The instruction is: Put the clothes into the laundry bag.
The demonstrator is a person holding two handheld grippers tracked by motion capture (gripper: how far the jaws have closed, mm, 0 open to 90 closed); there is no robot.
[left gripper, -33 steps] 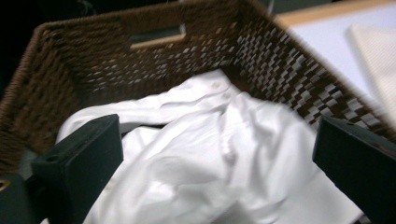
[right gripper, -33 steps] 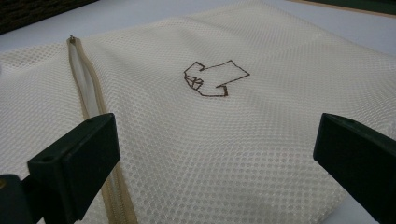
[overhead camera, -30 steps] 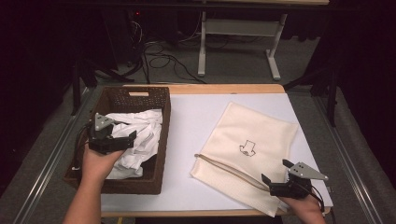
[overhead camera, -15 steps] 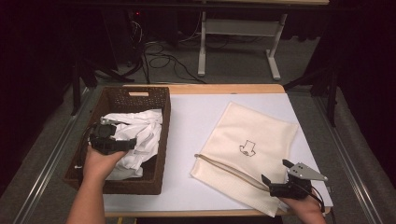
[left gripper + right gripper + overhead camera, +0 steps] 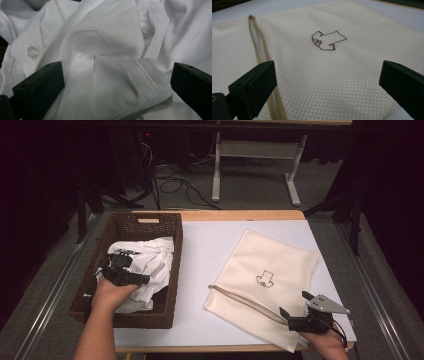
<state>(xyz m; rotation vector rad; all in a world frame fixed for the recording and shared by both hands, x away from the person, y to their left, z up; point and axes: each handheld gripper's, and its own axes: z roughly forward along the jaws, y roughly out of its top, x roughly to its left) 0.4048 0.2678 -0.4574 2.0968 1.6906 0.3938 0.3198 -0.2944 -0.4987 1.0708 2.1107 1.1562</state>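
Observation:
A crumpled white shirt lies in a dark wicker basket at the table's left. My left gripper is down in the basket on the shirt. In the left gripper view it is open, with a stitched fold of the shirt between the spread jaws and a clear button at the left. A cream mesh laundry bag lies flat at the right. My right gripper is open at the bag's near corner. It hangs just above the mesh bag, beside the zipper.
The table top is covered in white between basket and bag. A brown shirt emblem marks the bag's middle. The table's wooden front edge runs just below both hands. Cables and a stand's feet lie on the floor beyond.
My left gripper has tipped forward and sunk lower into the shirt pile in the basket. The right gripper and the bag have stayed put.

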